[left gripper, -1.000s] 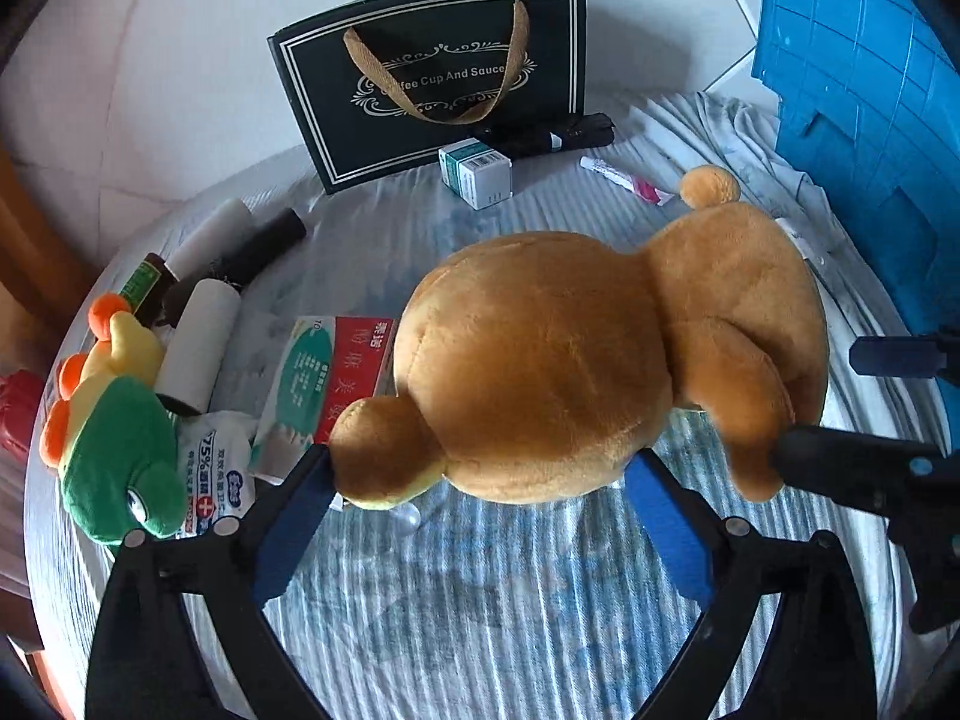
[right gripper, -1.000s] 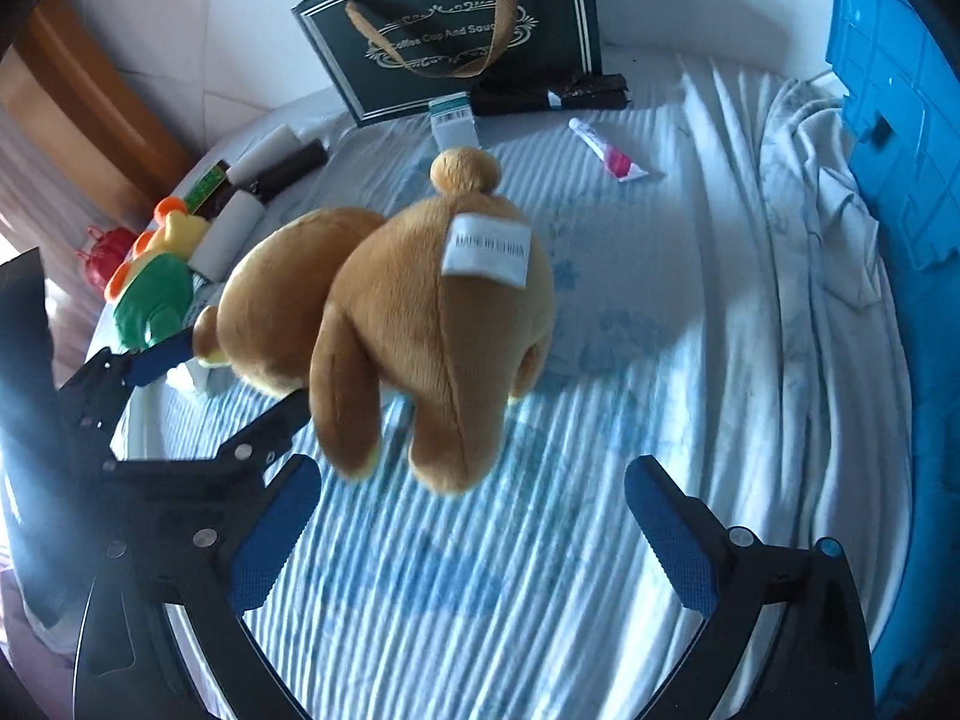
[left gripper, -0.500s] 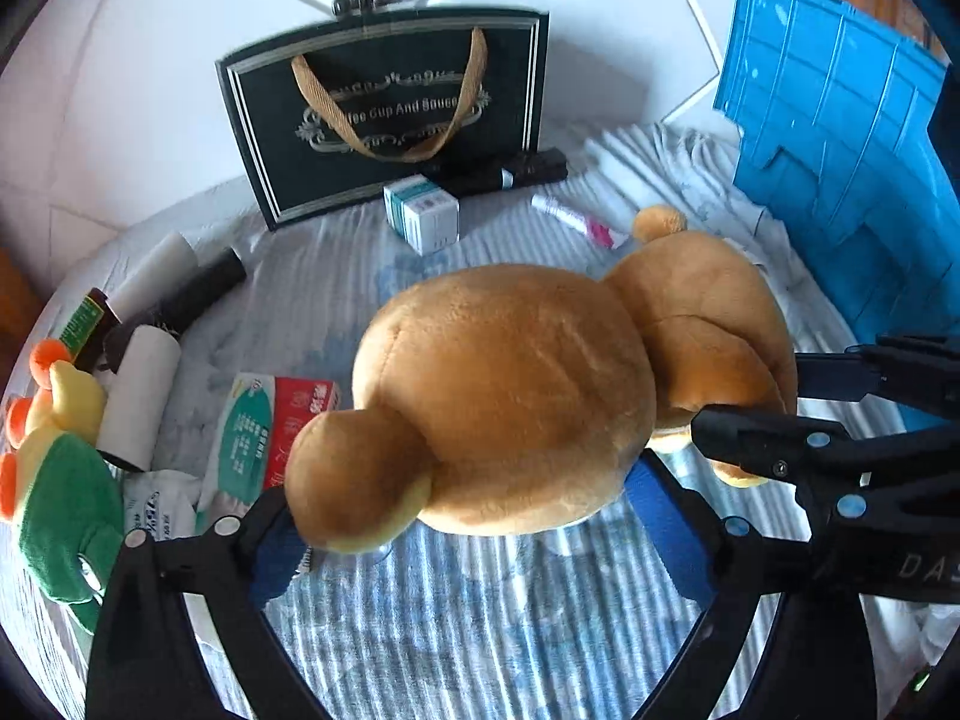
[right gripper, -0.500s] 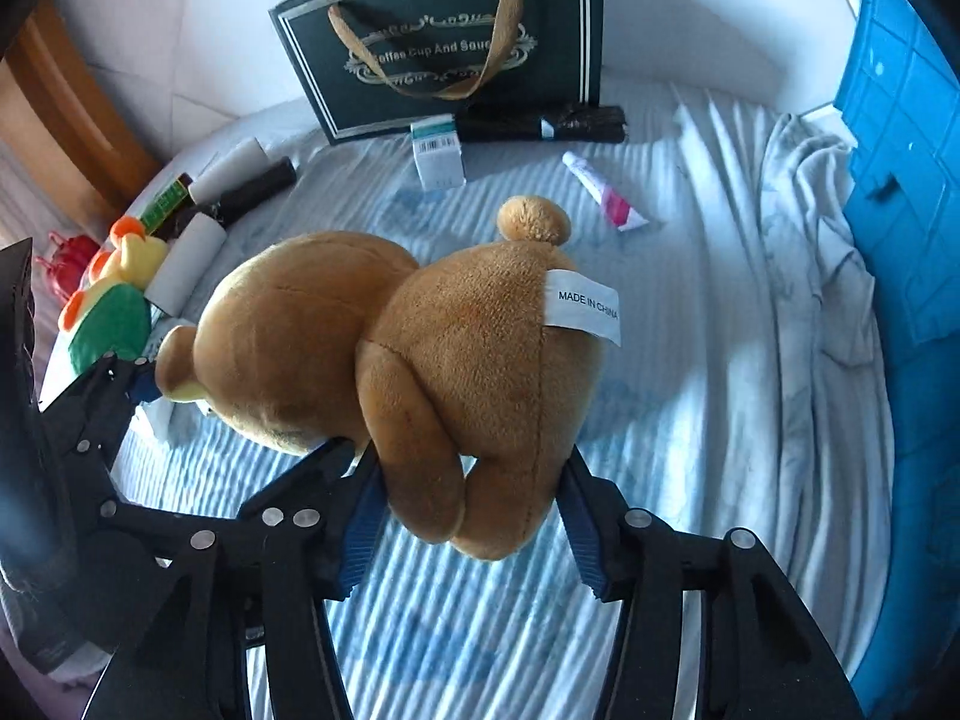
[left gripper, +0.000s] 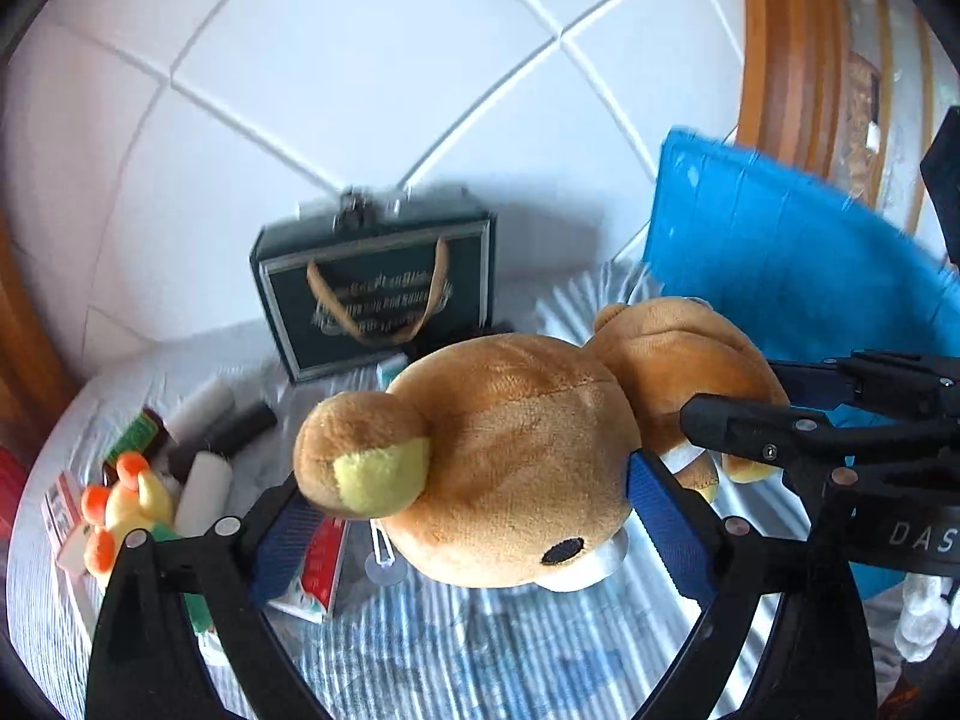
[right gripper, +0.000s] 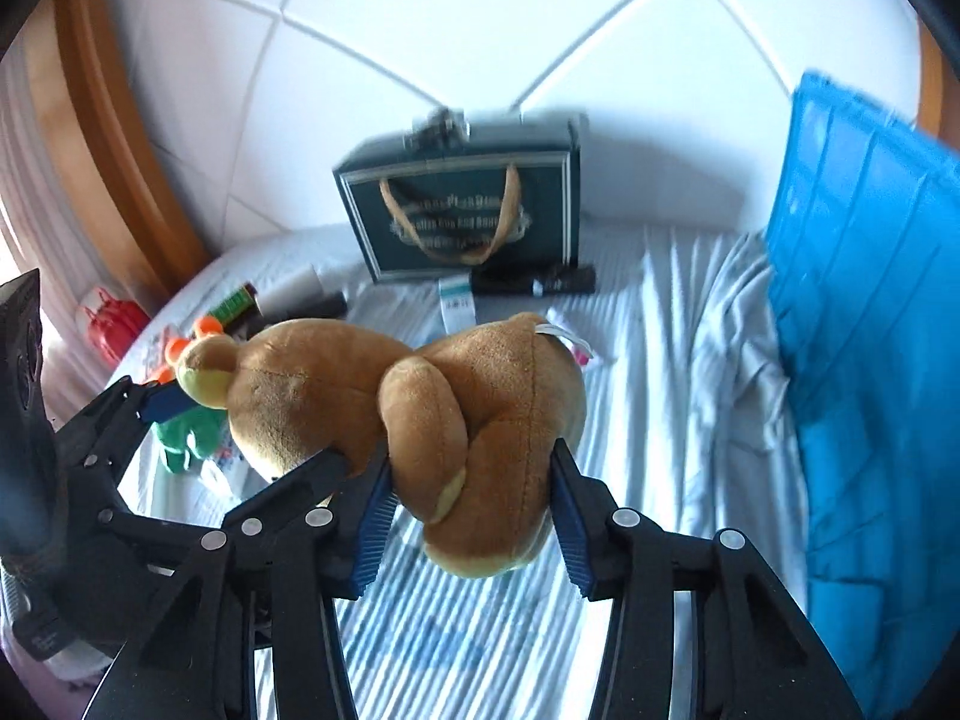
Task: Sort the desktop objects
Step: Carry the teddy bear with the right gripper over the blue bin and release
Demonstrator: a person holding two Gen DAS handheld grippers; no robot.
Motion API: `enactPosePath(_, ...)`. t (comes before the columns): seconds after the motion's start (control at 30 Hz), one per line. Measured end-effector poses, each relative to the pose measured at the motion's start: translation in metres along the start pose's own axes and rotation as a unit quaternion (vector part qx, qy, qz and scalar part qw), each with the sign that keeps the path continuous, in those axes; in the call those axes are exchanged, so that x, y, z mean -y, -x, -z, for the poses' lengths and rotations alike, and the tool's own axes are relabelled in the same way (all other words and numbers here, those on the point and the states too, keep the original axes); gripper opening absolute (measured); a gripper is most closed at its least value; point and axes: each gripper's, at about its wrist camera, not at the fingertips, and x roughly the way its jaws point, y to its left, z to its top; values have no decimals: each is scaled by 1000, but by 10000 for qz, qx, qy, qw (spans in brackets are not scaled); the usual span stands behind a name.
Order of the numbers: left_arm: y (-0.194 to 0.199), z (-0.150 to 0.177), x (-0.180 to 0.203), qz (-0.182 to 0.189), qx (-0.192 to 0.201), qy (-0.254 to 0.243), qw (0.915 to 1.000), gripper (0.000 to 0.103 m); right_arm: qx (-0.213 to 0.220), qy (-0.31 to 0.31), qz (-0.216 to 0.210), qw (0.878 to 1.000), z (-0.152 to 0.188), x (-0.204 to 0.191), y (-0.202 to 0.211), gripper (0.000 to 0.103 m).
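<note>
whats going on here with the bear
Two hand-held grippers carry a brown teddy bear above the striped sheet. The left gripper clamps its head; the right gripper is closing on its rear and leg. Other clutter sits by the dark gift bag, beside a blue crate.

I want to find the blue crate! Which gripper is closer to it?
Right. The right gripper, clamping the teddy bear's rear, sits beside the blue crate; the left gripper holds the bear's head, farther away.

Striped bedsheet [right gripper: 648,324]: gift bag [right gripper: 468,210], blue crate [right gripper: 870,312].
</note>
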Motion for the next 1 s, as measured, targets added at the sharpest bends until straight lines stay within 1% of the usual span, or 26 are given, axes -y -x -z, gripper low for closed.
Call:
enactPosePath(0.13, 42, -38, 30, 164, 566, -239, 9980, 97, 573, -8, 214, 9981, -17, 7, 63, 46)
enactPosePath(0.3, 79, -90, 80, 534, 1142, -506, 9907, 97, 1122, -79, 629, 9917, -39, 28, 141, 46)
enactPosePath(0.4, 96, -121, 120, 787, 1419, -705, 9842, 97, 1407, -170, 914, 9857, -50, 51, 189, 46)
enactPosePath(0.53, 104, -155, 180, 1201, 1576, -898, 9760, 97, 1654, -419, 1286, 9769, -58, 95, 247, 46)
enactPosePath(0.67, 97, -174, 247, 1623, 1519, -1061, 9692, 97, 1781, -648, 1697, 9671, -54, 146, 290, 46)
enactPosePath(0.8, 77, -177, 322, 1849, 1268, -1343, 9652, 97, 1727, -979, 1940, 9607, -37, 204, 317, 46)
enactPosePath(0.87, 59, -175, 352, 1907, 1024, -1464, 9653, 97, 1605, -1198, 1982, 9595, -24, 238, 321, 46)
enactPosePath(1.0, 18, -167, 400, 1922, 256, -1673, 9667, 97, 1242, -1619, 1911, 9601, 0, 294, 310, 47)
